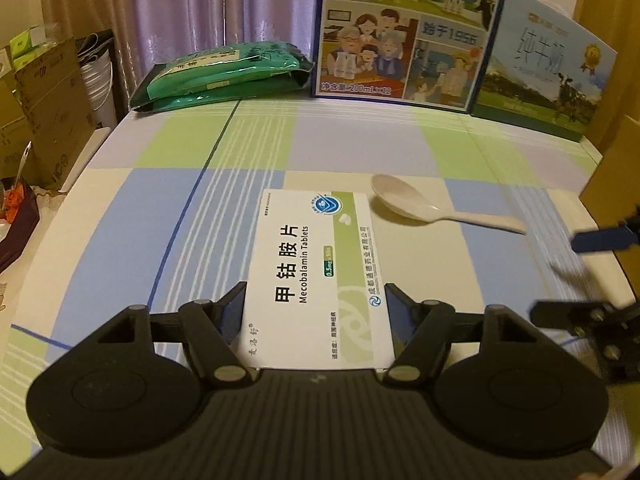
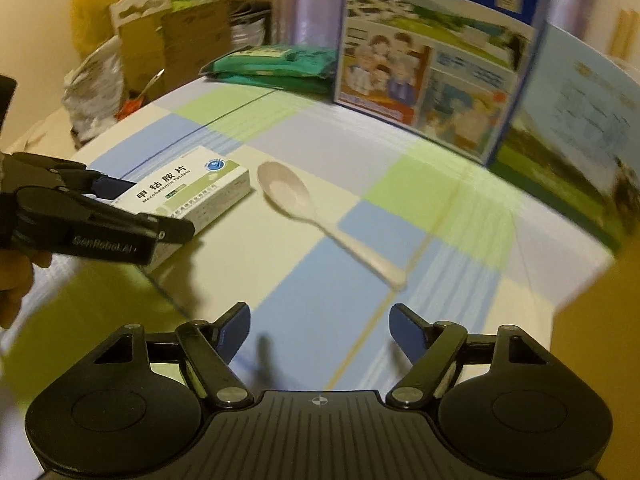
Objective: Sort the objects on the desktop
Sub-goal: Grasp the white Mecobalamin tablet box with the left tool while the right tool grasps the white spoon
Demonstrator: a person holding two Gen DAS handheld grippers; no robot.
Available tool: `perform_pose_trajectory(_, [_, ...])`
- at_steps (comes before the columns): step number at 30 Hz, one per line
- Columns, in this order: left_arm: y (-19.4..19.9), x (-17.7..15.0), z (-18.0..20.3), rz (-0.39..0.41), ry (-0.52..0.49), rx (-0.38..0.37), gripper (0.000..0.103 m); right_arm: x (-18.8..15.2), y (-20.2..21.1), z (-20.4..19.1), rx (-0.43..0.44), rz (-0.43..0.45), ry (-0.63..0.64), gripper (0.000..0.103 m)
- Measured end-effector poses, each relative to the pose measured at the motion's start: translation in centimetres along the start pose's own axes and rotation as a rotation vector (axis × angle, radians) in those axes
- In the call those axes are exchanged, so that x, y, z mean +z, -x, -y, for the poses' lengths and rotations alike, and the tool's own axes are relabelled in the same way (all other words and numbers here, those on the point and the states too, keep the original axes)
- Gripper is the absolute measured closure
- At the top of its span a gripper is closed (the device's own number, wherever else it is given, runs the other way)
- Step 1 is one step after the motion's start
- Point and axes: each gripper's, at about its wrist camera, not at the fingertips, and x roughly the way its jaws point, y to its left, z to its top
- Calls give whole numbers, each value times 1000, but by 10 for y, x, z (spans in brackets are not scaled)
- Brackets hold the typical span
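Note:
A white medicine box [image 1: 316, 276] with a green stripe lies on the checked tablecloth [image 1: 140, 240]. My left gripper [image 1: 316, 300] is shut on the box's near end, one finger against each long side. In the right wrist view the same medicine box [image 2: 192, 188] sits between the left gripper's [image 2: 152, 204] fingers. Just right of the box lies a white plastic spoon [image 1: 404, 200], bowl up, with its handle pointing right. My right gripper [image 2: 320, 320] is open and holds nothing. It hovers short of the spoon's [image 2: 292, 196] handle tip. At the left wrist view's right edge, the right gripper [image 1: 576, 276] shows.
Two green packets [image 1: 224, 72] are stacked at the back left. A blue milk carton box [image 1: 404, 32] and a second milk box [image 1: 548, 80] stand along the back. Cardboard boxes [image 1: 44, 108] and bags sit off the table's left edge.

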Motion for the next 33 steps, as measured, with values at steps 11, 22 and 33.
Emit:
perform_pose_trajectory(11, [-11, 10, -18, -6, -45, -5, 36, 41, -59, 0, 67, 0, 151, 32])
perform_pose_trajectory(22, [-20, 18, -26, 12, -43, -20, 36, 67, -87, 1, 171, 28, 162, 45])
perform_pose_trajectory(33, [-10, 8, -17, -5, -53, -24, 36, 47, -63, -17, 111, -22, 105, 96])
